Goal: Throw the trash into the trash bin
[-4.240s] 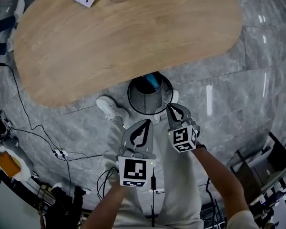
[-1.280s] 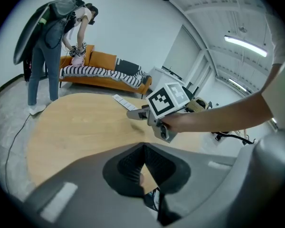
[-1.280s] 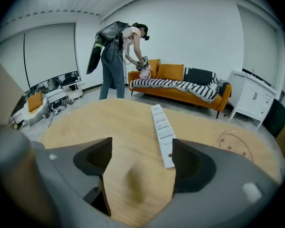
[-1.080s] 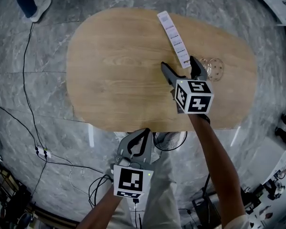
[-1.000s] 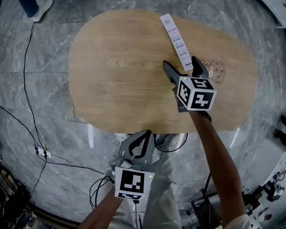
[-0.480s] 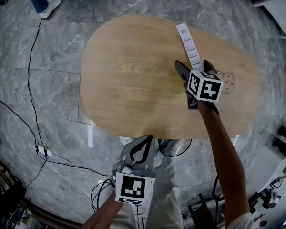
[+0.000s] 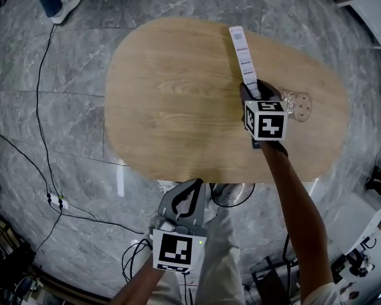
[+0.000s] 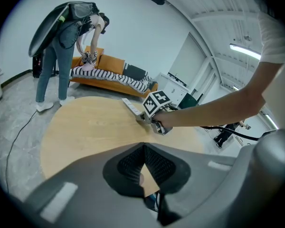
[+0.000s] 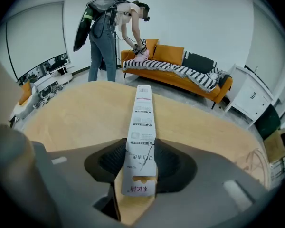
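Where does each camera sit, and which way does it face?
Head view: on the head, steeply down onto the table; left gripper, right gripper and their arms show.
Left gripper view: on the left gripper, across the table past its shut jaws; right forearm shows.
Right gripper view: along its jaws, just closing on the paper strip, toward a sofa.
Shared: table and paper strip in all.

Oval wooden table (image 7: 171, 100), orange sofa (image 9: 168, 56), person (image 9: 107, 37) bent over it, cables (image 7: 42, 75) on grey floor (image 7: 63, 126)
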Tool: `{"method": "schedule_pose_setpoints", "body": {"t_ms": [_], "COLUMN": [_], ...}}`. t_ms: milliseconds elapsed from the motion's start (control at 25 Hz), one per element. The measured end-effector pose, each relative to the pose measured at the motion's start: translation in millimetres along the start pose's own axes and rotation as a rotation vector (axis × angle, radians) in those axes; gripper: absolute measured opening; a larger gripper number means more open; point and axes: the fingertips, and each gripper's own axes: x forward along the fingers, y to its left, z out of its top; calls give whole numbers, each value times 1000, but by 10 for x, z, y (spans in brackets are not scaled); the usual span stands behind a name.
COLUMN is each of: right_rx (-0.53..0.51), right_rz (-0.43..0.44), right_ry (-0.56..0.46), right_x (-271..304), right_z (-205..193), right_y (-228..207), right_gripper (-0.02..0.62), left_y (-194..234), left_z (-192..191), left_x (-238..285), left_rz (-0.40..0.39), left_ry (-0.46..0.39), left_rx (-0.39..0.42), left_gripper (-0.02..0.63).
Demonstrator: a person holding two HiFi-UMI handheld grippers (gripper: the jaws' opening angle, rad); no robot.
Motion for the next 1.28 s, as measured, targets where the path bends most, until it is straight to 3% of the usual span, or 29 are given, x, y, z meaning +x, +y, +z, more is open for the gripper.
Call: {"method": "schedule_pose_setpoints", "body": {"t_ms": [560, 840, 1280], "right_rx": [40, 3, -2], "right_rz": [74, 111, 124], "right_ry": [-134, -202, -257], "right_x": [-467, -824, -1391], "right_z": [-6, -18, -365], "right_y": [127, 169, 47], "right_gripper": [181, 173, 149], "left_y": [-288, -518, -966], "left_z": [-67, -162, -204], "left_x": [76, 84, 163], "left_rz": [-13, -9, -46], "left_ry": [-5, 5, -2], "left_rx": [45, 63, 113], "left_gripper": [0, 0, 0]}}
